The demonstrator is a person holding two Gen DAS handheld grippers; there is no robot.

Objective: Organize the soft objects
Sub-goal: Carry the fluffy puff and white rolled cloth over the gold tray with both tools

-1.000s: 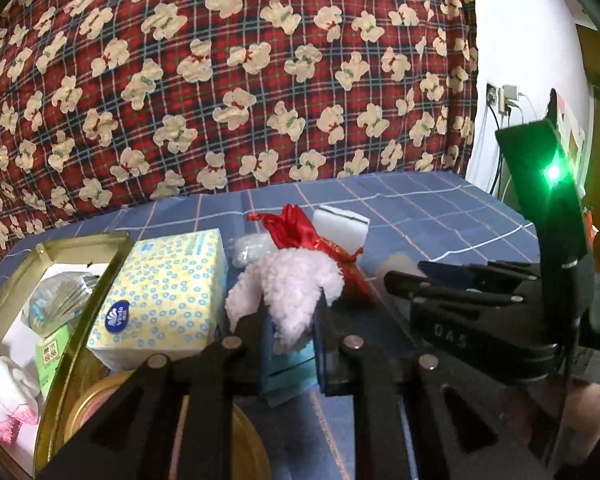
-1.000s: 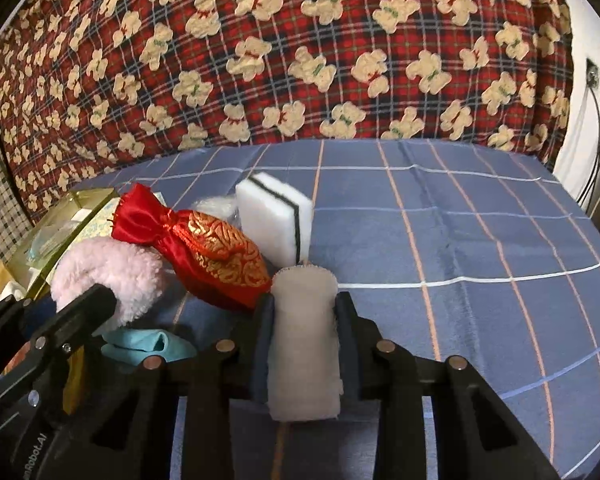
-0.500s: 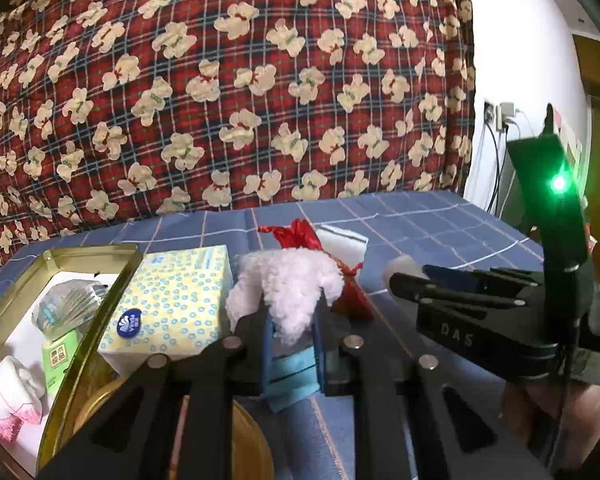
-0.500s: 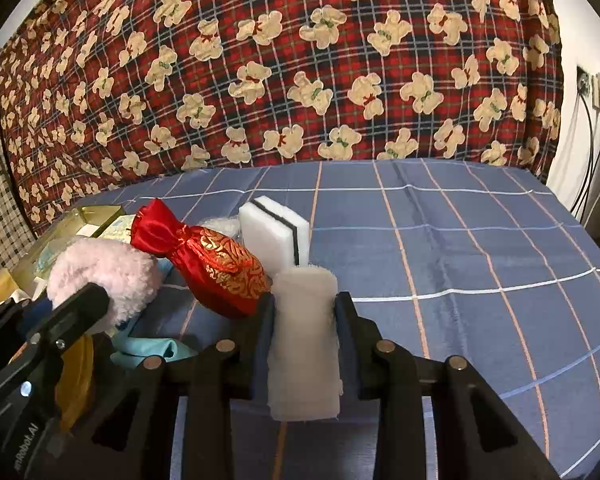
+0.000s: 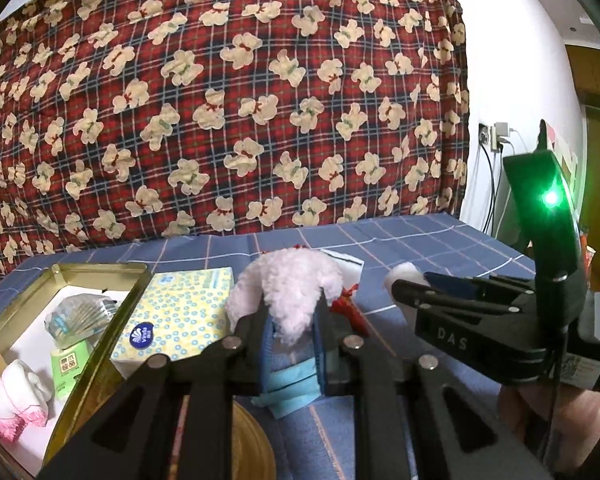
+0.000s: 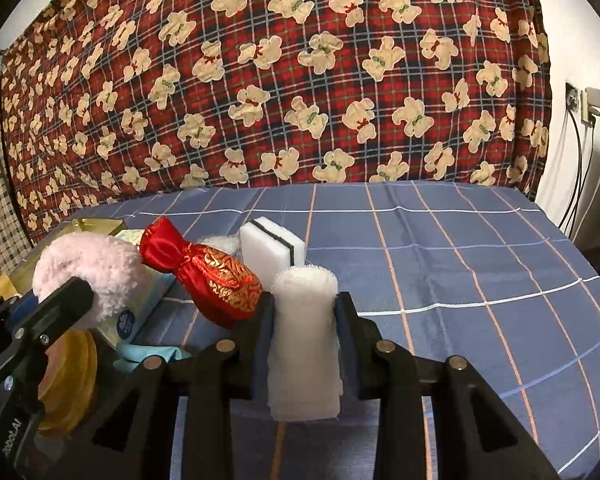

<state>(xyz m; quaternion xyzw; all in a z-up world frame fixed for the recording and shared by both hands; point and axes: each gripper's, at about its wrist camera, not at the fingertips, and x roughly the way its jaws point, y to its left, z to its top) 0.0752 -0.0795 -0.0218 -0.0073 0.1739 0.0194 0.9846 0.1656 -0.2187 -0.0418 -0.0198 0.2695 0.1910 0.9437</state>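
Observation:
My left gripper [image 5: 292,316] is shut on a fluffy pale pink plush piece [image 5: 296,284], held above the blue checked cloth. The same plush piece [image 6: 96,268] shows at the left of the right wrist view. My right gripper [image 6: 304,308] is shut on a rolled white cloth [image 6: 304,336], standing upright between the pads; its tip [image 5: 404,272] pokes out in the left wrist view. On the cloth lie a red and gold satin pouch [image 6: 208,272], a white sponge with a black stripe [image 6: 272,252] and a light blue folded cloth [image 5: 296,392].
An open gold tin [image 5: 96,272] at the left holds small packets and a pink-edged cloth [image 5: 8,400]. A yellow dotted tissue pack [image 5: 180,316] lies beside it, and a round gold lid [image 6: 72,380] sits near the front. A red plaid bear-print blanket [image 6: 300,80] hangs behind.
Both grippers have tilted upward a little, so more of the plaid blanket shows and the table objects sit lower in both views. Both grips are unchanged.

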